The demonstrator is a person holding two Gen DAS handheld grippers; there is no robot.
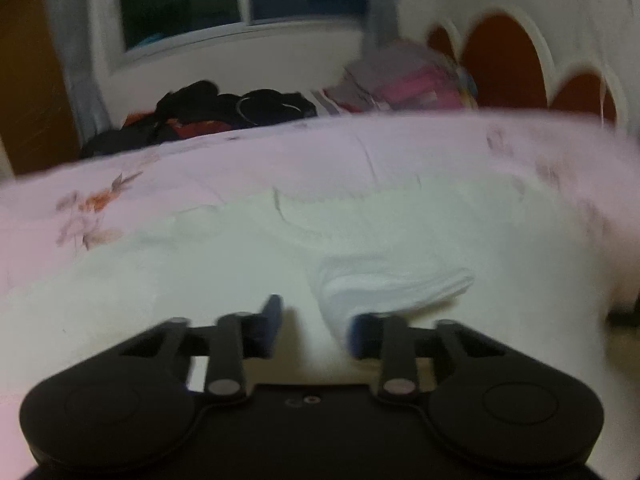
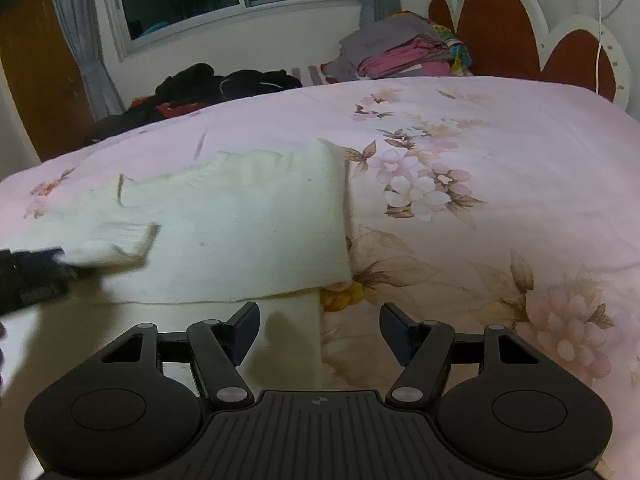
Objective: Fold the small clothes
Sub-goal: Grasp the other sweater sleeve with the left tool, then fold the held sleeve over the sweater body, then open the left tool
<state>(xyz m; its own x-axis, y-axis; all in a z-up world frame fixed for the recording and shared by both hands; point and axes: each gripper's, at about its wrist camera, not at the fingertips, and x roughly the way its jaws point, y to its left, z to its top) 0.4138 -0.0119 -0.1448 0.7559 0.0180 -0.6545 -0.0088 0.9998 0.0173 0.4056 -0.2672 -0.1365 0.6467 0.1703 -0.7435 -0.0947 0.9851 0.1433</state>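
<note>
Left tongs [image 1: 316, 324] pinch the white sweater's [image 2: 248, 216] cuff [image 2: 120, 240], blurred in their own view; right tongs [image 2: 318, 328] stand spread, empty, over the sweater's hem on the bed [image 2: 500, 160].

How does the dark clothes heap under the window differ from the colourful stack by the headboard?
The dark heap is black with some red, loose and crumpled; the colourful stack is grey and pink, folded in layers. The heap spreads low and wide; the stack stands taller. Both lie beyond the pink floral bedcover.
</note>
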